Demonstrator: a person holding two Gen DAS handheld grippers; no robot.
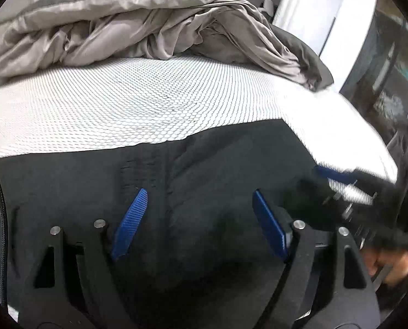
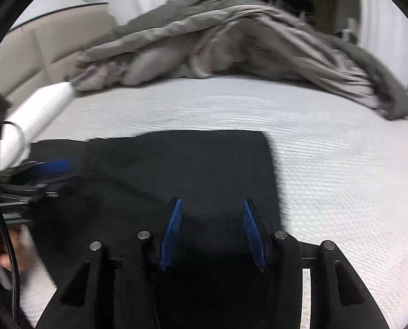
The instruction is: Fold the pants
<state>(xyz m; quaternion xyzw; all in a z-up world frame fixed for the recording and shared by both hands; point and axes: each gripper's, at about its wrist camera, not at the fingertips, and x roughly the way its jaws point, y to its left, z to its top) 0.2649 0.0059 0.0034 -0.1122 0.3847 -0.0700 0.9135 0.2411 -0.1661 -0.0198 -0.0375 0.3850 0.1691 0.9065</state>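
the right gripper [image 1: 341, 181] is a blur at the left wrist view's edge; the pants' [image 1: 204, 192] lower part is cut off.

Black pants [image 2: 176, 170] lying flat on my white textured mattress [image 2: 327, 164].

I see dark, matte fabric, spread smooth with only faint creases. In my right wrist view it forms a neat rectangle with a straight far edge at 12 o'clock and a square corner toward 1 o'clock. In my left wrist view the pants [image 1: 204, 192] show a stitched seam running down the middle.
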